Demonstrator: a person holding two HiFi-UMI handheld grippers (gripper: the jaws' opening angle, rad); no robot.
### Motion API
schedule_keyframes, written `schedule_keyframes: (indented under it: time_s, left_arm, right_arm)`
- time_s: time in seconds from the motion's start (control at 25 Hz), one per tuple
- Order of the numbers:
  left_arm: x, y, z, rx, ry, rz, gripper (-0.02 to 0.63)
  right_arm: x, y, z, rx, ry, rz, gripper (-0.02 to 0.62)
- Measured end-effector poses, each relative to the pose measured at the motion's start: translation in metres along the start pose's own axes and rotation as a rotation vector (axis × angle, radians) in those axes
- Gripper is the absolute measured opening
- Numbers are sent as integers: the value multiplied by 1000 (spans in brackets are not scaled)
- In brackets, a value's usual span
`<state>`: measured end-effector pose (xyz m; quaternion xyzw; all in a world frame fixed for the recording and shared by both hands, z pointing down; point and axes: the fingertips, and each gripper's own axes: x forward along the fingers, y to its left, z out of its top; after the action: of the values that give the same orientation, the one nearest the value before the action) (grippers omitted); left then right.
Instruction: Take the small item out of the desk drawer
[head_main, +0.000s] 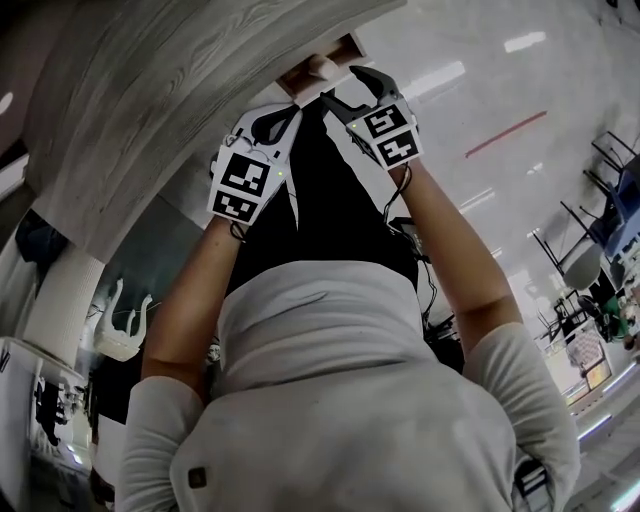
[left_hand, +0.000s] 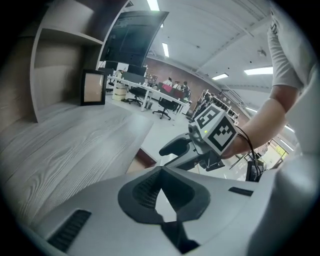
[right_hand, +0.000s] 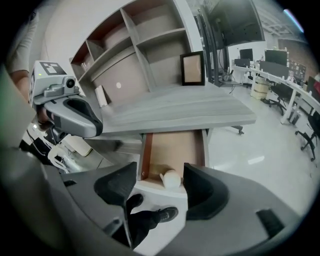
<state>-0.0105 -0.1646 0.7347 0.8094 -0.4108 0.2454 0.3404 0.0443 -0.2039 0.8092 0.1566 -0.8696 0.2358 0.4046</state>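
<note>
The desk drawer (right_hand: 172, 145) stands pulled open under the grey wood desk top (right_hand: 175, 107). A small white cup-like item (right_hand: 171, 178) lies at the drawer's front edge; in the head view the item (head_main: 322, 68) shows just beyond the grippers. My right gripper (right_hand: 159, 187) is open, above and short of the item, with the item showing between its pads and nothing held. My left gripper (left_hand: 161, 170) is shut and empty, held over the desk edge (left_hand: 65, 140) to the left of the right gripper (head_main: 342, 85). From the head view the left gripper (head_main: 295, 108) sits beside the drawer.
A framed picture (right_hand: 192, 68) leans at the back of the desk, by built-in shelves (right_hand: 130, 45). The person's shoes (right_hand: 162, 214) and dark trousers are right below the drawer front. Office desks and chairs (right_hand: 300, 120) stand across the glossy floor to the right.
</note>
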Motion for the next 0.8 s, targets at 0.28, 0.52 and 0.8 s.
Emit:
schedule_keyframes:
  time_s: [0.28,0.52,0.8]
  left_arm:
    - [20,7,-20,1,38,-11,11]
    - [35,10,-31,5,60,-16,11]
    - [42,19,-43,-32,72,4,11]
  right_arm:
    - [40,-7,-21,-2,69,-16,276]
    - [66,-13,-36,-1,123,-32,276]
    - [86,-25,-41,-23,175,-74,276]
